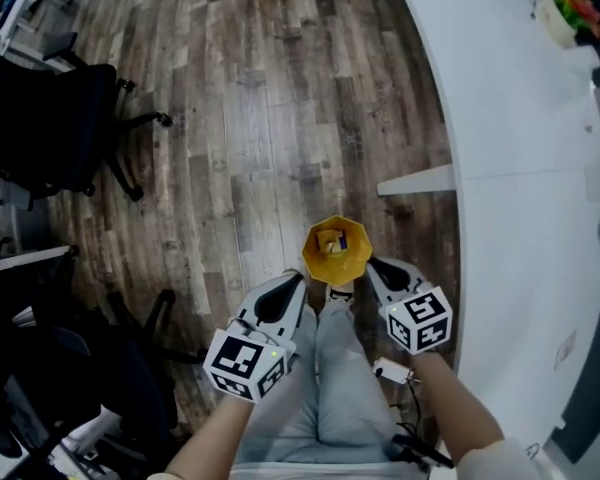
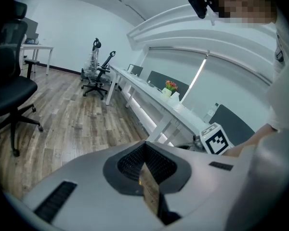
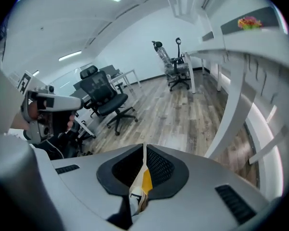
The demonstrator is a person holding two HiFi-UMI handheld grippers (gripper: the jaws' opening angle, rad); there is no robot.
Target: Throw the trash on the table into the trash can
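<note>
A yellow trash can (image 1: 359, 245) stands on the wooden floor, its open top facing up, with some scraps inside. My two grippers hover just this side of it, one at each side. The left gripper (image 1: 297, 282) is shut on a thin brown scrap of card (image 2: 150, 188), which stands edge-on between the pads. The right gripper (image 1: 373, 266) is shut on a crumpled white and yellow wrapper (image 3: 141, 187). In the left gripper view, the right gripper's marker cube (image 2: 215, 139) shows at the right.
A long white table (image 1: 510, 168) curves down the right side, with a small flower pot (image 1: 563, 13) at its far end. Black office chairs (image 1: 50, 128) stand at the left. The person's legs in light trousers (image 1: 325, 388) are below the grippers.
</note>
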